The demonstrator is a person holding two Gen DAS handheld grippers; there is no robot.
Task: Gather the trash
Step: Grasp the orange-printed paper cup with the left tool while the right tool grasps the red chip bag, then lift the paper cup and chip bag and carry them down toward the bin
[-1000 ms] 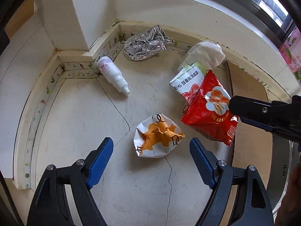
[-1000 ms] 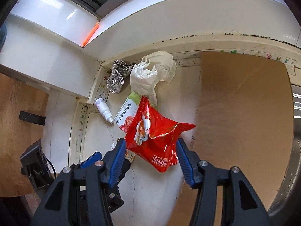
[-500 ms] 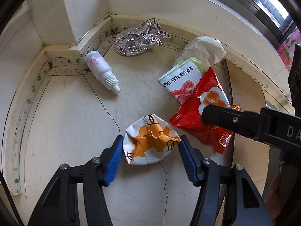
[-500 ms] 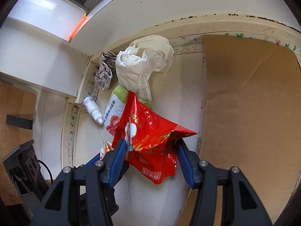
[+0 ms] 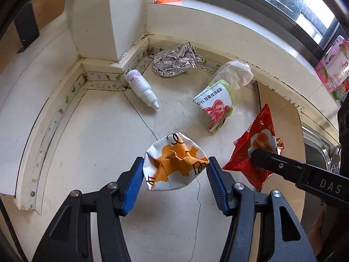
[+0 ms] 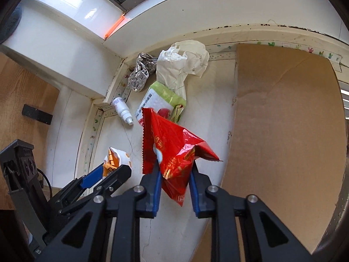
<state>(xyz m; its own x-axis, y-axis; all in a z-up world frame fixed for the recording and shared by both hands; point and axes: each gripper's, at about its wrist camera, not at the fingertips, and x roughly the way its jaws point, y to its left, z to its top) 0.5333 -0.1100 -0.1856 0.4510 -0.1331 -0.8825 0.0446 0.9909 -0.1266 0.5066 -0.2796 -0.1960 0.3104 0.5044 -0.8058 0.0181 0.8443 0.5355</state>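
The brown cardboard sheet (image 6: 283, 131) runs off frame at the right. The right gripper (image 6: 175, 180) has just closed, pinching the red snack bag (image 6: 174, 148), which hides part of the green-white packet (image 6: 159, 100). The left gripper (image 5: 174, 170) clamps the crumpled orange-white paper cup (image 5: 174, 163) above the countertop (image 5: 98, 142).

Right claw (image 6: 175, 182) clamped on red snack bag (image 6: 172, 146), lifted above white counter (image 6: 209, 118); cardboard sheet (image 6: 283, 118) alongside.

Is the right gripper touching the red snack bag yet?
Touching. The right wrist view shows the right gripper clamped on the crumpled red snack bag.
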